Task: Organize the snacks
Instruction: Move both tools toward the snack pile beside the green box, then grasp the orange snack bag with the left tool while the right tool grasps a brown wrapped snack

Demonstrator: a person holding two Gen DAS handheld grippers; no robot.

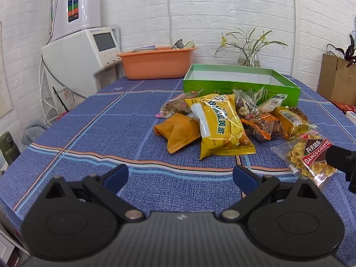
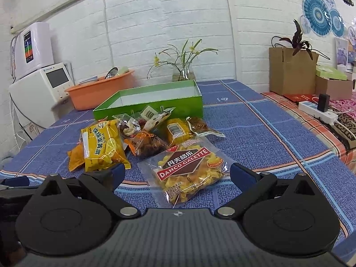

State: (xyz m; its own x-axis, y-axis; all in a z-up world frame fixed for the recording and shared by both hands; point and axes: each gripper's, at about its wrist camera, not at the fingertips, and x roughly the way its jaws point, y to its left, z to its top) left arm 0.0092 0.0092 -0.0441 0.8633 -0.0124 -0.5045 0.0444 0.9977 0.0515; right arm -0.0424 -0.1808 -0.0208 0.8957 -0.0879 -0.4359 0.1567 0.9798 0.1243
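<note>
**On the blue checked tablecloth: snacks heaped before an empty green box**

Across the blue checked tablecloth (image 1: 89,120), a loose pile of snack packets lies just in front of the shallow green cardboard box (image 2: 155,98), whose white inside holds nothing. Leading the pile are a yellow egg-yolk pie packet (image 1: 219,124) overlapping a plain orange foil sachet (image 1: 178,132), with several clear-wrapped dark snacks (image 2: 146,144) behind them. A clear Danco Galette biscuit bag (image 2: 189,171) lies apart at the near edge (closest to the right gripper (image 2: 175,173)), between that gripper's spread blue-padded fingers, which do not touch it. The left gripper (image 1: 180,175) hovers over bare cloth, jaws likewise wide apart and holding nothing. Behind the box stand an orange plastic basin (image 1: 158,63) and a glass vase of yellow flowers (image 1: 248,55).
</note>
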